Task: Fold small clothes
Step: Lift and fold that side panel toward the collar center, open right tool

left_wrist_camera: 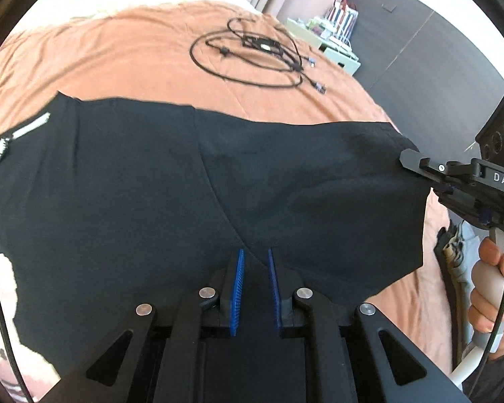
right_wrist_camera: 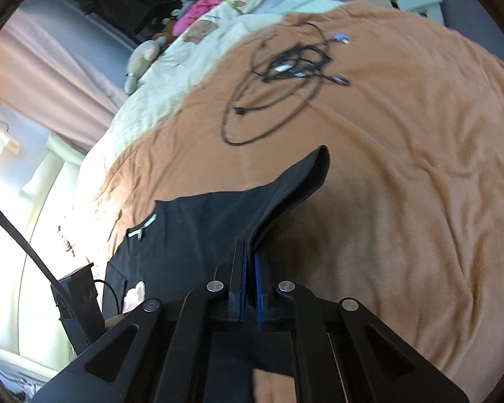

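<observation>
Bed (left_wrist_camera: 134, 50) with orange blanket fills both views. Black garment (left_wrist_camera: 151, 184), white zipper (left_wrist_camera: 23, 134) at 9 o'clock in the left wrist view, spread across the near part of the blanket, its right edge lifted off it. Coiled black cable (left_wrist_camera: 252, 57) lies at 12 o'clock, well apart from the garment. Left hand-held gripper (left_wrist_camera: 254, 288): blue pads parted, black cloth between and beneath them; whether it grips, cannot tell. Right hand-held gripper (right_wrist_camera: 250, 268): pads closed on garment edge, fold rising toward 12 o'clock.
</observation>
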Demonstrator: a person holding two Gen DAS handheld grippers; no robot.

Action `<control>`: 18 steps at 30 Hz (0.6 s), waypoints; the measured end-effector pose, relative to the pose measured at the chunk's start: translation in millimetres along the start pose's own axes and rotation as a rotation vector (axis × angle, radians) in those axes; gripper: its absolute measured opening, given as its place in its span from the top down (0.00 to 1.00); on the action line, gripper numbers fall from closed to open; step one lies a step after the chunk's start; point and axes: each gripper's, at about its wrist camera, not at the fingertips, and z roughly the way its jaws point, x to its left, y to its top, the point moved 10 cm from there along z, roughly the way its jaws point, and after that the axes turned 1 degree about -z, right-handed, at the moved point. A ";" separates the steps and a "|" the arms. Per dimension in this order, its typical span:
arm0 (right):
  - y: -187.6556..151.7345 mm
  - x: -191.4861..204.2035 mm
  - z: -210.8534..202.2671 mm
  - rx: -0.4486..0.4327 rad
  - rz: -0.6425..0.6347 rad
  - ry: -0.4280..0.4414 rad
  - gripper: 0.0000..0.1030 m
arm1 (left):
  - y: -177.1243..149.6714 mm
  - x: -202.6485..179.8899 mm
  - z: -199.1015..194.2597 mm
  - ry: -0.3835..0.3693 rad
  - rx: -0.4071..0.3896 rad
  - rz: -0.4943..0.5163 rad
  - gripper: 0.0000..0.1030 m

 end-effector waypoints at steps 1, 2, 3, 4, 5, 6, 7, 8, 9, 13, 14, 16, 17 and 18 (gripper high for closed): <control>-0.1 6.7 -2.3 -0.002 -0.011 0.004 0.99 | 0.0 1.5 -7.3 0.002 -0.007 -0.002 0.85; 0.2 12.4 -3.4 -0.003 -0.018 0.008 0.99 | 0.8 3.0 -11.6 0.004 -0.012 -0.003 0.85; 0.4 17.8 -5.3 -0.004 -0.026 0.012 0.99 | 0.6 5.2 -18.4 0.007 -0.017 -0.004 0.85; 0.3 24.0 -6.7 -0.004 -0.034 0.017 0.99 | 0.5 7.9 -25.4 0.012 -0.023 -0.007 0.85; 0.0 29.1 -6.6 -0.004 -0.040 0.020 0.99 | 0.7 10.3 -30.5 0.017 -0.027 -0.010 0.85; -0.7 34.6 -7.1 -0.003 -0.047 0.023 0.99 | 0.2 14.3 -37.3 0.023 -0.034 -0.016 0.85; -1.4 40.6 -7.1 -0.001 -0.054 0.027 0.99 | -0.6 18.3 -44.1 0.028 -0.041 -0.024 0.85; -0.9 46.0 -6.8 0.000 -0.060 0.028 0.99 | -1.1 22.3 -51.2 0.032 -0.047 -0.030 0.85; -1.9 51.4 -6.2 0.002 -0.065 0.030 0.99 | -1.7 26.7 -58.0 0.037 -0.052 -0.035 0.85; -6.3 72.6 -3.2 0.007 -0.080 0.046 0.99 | -10.4 47.4 -91.0 0.068 -0.068 -0.051 0.85; -7.8 77.3 -1.7 0.009 -0.086 0.048 0.99 | -11.9 51.6 -96.4 0.076 -0.070 -0.053 0.85; -10.8 88.4 2.6 0.018 -0.095 0.049 0.99 | -14.4 61.1 -109.3 0.088 -0.073 -0.057 0.85; -13.2 93.0 5.2 0.024 -0.099 0.050 0.99 | -15.9 65.7 -116.0 0.093 -0.073 -0.057 0.85; -14.6 97.1 7.3 0.028 -0.104 0.049 0.99 | -16.2 69.5 -121.2 0.101 -0.075 -0.055 0.85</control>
